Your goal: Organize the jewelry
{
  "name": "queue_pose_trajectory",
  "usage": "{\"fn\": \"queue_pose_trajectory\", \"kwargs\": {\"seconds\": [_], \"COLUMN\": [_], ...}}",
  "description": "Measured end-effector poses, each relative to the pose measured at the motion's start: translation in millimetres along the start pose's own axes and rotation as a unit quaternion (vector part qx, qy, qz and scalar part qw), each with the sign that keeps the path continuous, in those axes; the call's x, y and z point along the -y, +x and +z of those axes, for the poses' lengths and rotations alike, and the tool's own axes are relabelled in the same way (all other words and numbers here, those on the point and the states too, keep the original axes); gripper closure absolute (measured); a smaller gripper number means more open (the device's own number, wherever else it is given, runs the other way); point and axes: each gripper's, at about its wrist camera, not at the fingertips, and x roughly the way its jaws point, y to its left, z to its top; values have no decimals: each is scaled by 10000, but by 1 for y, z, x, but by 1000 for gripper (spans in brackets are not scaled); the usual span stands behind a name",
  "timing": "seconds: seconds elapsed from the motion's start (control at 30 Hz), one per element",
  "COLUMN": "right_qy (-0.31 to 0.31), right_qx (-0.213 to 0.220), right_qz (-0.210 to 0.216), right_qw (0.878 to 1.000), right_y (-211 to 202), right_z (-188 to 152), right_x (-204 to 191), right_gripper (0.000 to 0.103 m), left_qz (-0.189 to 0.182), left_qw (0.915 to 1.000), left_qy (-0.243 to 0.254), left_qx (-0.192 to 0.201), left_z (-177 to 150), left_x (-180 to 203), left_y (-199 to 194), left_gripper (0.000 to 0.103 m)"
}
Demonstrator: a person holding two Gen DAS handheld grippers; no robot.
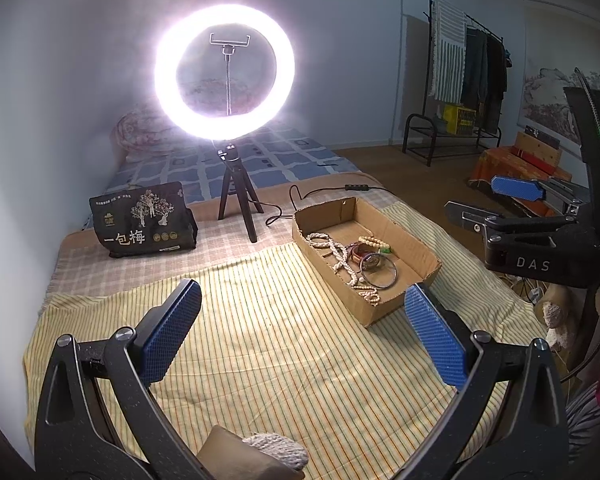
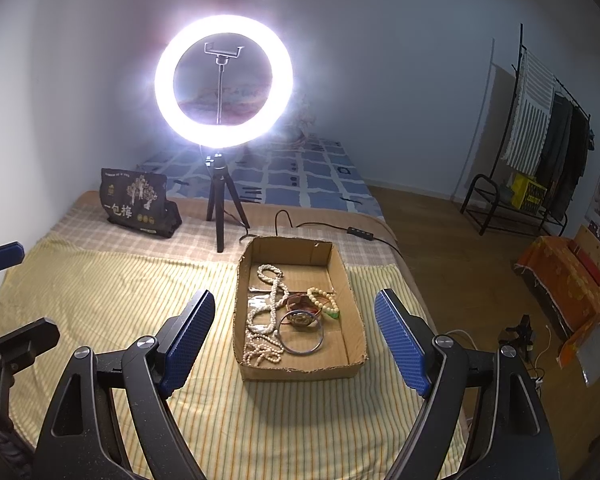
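An open cardboard box lies on the yellow striped cloth. In it lie a long white bead necklace, a beige bead bracelet with a green piece, a metal bangle and a small round red piece. My left gripper is open and empty, above the cloth to the left of the box. My right gripper is open and empty, hovering in front of the box; it also shows in the left wrist view.
A lit ring light on a small tripod stands behind the box, its cable running right. A black printed bag stands back left. The bed's right edge drops to a wooden floor with a clothes rack.
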Motion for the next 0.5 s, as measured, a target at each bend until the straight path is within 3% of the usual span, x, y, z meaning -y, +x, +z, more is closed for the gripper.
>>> {"fn": "queue_pose_trajectory", "kwargs": {"seconds": [0.5], "right_qy": [-58], "right_qx": [-34], "right_qz": [21], "right_qw": [10000], "right_y": [0], "right_z": [-1], "right_x": [-1], "right_gripper": [21], "left_qz": [-17], "left_qw": [10000], "left_qy": [-1], "left_qx": [1], "left_z": [-1], "left_x": [3], "left_y": [-1], "left_gripper": [0]}}
